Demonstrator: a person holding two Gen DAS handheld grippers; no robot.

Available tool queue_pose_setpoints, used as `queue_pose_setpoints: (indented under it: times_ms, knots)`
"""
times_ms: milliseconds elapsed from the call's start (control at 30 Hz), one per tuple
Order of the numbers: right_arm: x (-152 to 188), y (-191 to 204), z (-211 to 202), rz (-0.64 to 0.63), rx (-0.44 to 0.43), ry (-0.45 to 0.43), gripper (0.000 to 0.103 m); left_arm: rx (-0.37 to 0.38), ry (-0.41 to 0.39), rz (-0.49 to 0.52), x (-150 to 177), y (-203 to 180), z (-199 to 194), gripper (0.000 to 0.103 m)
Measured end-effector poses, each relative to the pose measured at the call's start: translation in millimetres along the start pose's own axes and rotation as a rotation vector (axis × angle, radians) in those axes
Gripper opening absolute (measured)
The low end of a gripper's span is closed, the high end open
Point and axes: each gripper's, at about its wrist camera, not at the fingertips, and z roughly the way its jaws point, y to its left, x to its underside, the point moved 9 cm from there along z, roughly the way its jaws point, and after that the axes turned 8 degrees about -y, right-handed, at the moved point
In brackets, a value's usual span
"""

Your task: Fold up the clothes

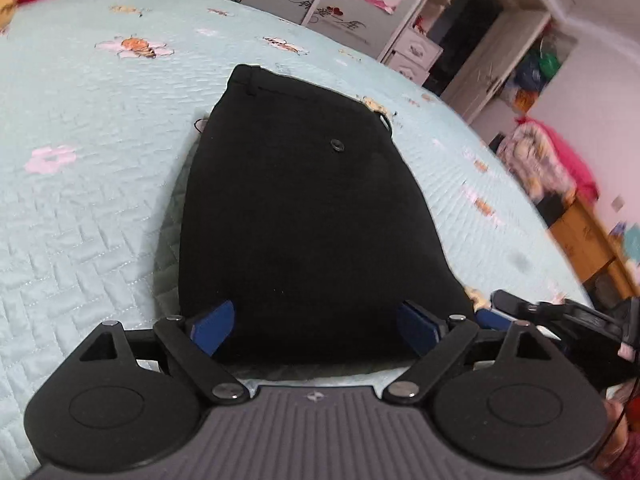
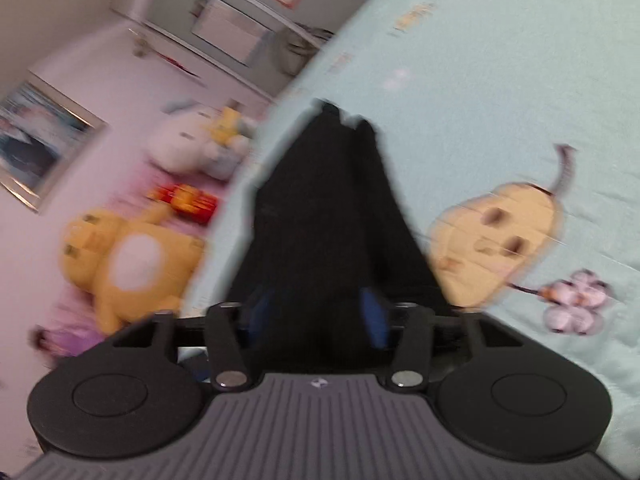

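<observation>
1. The left gripper (image 1: 314,326) is standing with its jaws spread wide, its blue pads (image 1: 214,326) sitting well apart over the near edge of the folded black trousers (image 1: 304,208); the pads are not pressing on the cloth.
2. The right gripper (image 2: 320,316) is showing its jaws partway closed, with black cloth of the trousers (image 2: 328,216) lying between the blue pads (image 2: 374,316). That view is blurred, so I cannot tell whether the pads are pinching the cloth.
3. In the left wrist view, the right gripper's black linkage (image 1: 560,312) is showing at the right edge, just beside the trousers' near right corner.
4. The trousers are lying flat on the bed (image 1: 80,200), folded into a compact, rounded block that narrows toward the far end. The fabric is matte and dense black, with a small round button (image 1: 337,145) on top and a stitched seam near the far edge.
5. The bedspread is pale mint, quilted in a herringbone pattern, and printed with pink flowers (image 1: 50,158) and a bee motif (image 1: 138,46).
6. In the right wrist view, a tan pear-shaped print with a face (image 2: 496,240) is sitting on the bedspread beside the trousers.
7. A yellow plush toy (image 2: 128,260) and a white plush toy (image 2: 188,144) are lying at the bed's left edge in that view.
8. Both grippers are showing ribbed grey bodies and round black discs.
</observation>
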Motion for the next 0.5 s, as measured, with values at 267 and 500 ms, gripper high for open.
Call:
queue_pose_setpoints:
  times_ms: [267,500]
  knots:
    - [-17,14,-14,-0.042,-0.027,-0.042,0.05,-0.003,0.034,-0.025,-1,4,1,0.093]
    - [2,24,-3,-0.236,0.197,0.059,0.07,-0.104,0.15,-0.016,3,5,-11,0.093]
